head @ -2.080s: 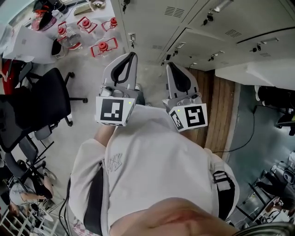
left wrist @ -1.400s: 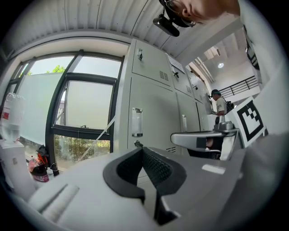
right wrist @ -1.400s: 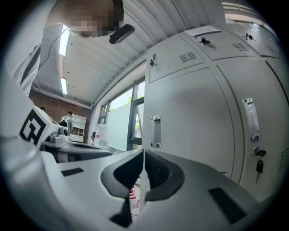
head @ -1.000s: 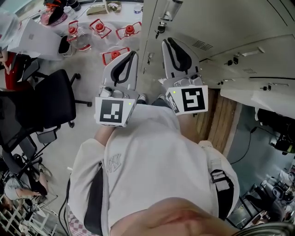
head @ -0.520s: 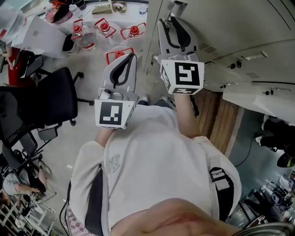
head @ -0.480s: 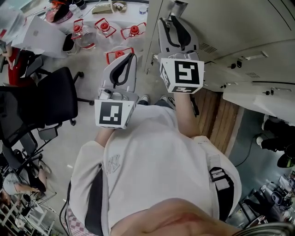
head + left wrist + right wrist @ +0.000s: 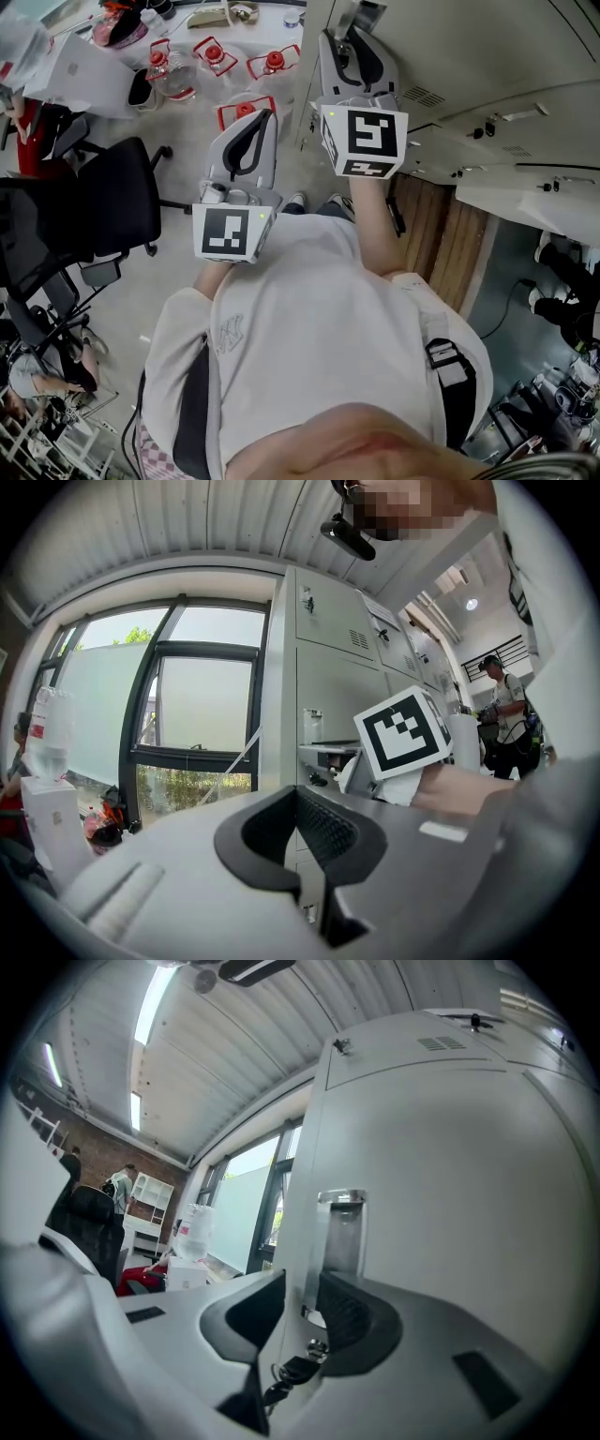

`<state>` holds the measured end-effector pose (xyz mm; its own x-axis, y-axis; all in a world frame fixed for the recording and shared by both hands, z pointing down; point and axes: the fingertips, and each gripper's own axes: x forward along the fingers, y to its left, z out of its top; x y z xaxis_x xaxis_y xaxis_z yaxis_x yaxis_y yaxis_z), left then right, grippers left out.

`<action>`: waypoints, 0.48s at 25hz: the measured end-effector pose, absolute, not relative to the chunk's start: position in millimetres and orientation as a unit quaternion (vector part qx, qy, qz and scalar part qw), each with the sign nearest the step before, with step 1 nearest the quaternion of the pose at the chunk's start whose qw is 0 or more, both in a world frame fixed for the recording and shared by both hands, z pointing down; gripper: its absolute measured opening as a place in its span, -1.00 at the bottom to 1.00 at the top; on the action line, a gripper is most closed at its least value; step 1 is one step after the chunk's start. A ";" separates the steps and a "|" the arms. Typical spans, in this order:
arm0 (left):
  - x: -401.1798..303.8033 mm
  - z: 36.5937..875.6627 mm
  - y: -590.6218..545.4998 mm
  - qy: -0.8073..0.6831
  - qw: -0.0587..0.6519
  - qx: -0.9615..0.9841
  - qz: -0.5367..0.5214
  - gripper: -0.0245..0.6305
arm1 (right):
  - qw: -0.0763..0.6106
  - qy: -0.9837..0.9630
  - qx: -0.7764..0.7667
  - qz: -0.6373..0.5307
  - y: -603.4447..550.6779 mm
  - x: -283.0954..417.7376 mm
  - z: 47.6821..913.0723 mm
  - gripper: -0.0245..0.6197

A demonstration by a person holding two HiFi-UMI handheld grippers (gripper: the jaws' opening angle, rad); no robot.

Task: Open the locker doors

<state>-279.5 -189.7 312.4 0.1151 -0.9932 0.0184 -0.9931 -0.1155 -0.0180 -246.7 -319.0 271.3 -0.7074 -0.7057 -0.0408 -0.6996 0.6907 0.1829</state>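
**Left gripper** (image 7: 268, 116): jaws pressed together, nothing in them. It is held out in front of my chest, to the left of the lockers. Idle.

**Right gripper** (image 7: 300, 1327): raised and reaching ahead. The jaws are a little apart and straddle the free edge of the door (image 7: 450, 1194) at the foot of the chrome pull (image 7: 342, 1227). The pads sit close on either side, but I cannot see them biting. Keys (image 7: 286, 1372) hang from the lock just below and show through the gap. The door is shut, flush with its neighbours.

**Risks, as I judge them:**
- Thin purchase. If I close on the bare door edge and not the pull, the pads likely skid off once I draw back.
- The keys sit right under the jaws (awkward spot). Closing low could trap the ring, twist the key or drag it out.
- A key in the lock says nothing about the latch. If the door is locked, a hard tug only strains the grip and may jerk the gripper free.
- The free edge swings out toward me. The left gripper stands near that arc, and a fast swing could clip it.

**Against the earliest frame:**
- There both grippers sit low, side by side, well short of the lockers.
- Since then the right one has climbed and gone forward to the pull.
- The left has hardly moved and stays closed.
- The lockers now lie nearer in the head view.
- The door is no more open than it was.
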 end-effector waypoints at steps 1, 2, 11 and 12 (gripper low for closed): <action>-279.9 312.8 -189.1 0.665 0.000 -0.747 -0.013 -0.92 | 0.014 -0.920 0.380 -0.091 -317.6 -246.1 271.0 -0.67; -280.0 312.8 -188.5 0.664 0.000 -0.748 -0.012 -0.92 | 0.010 -0.921 0.378 -0.090 -315.4 -245.5 270.5 -0.67; -257.3 309.1 -182.2 0.642 0.008 -0.766 -0.010 -0.92 | -0.024 -0.939 0.336 -0.077 -270.6 -229.5 266.7 -0.67; -251.6 308.4 -181.2 0.639 0.009 -0.769 -0.011 -0.92 | -0.027 -0.942 0.326 -0.076 -264.0 -225.8 266.5 -0.67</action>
<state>-251.6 -181.2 308.4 0.1836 -0.9830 0.0051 -0.9826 -0.1837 -0.0275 -225.8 -264.0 266.5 -0.7855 -0.6107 -0.1001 -0.6188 0.7754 0.1258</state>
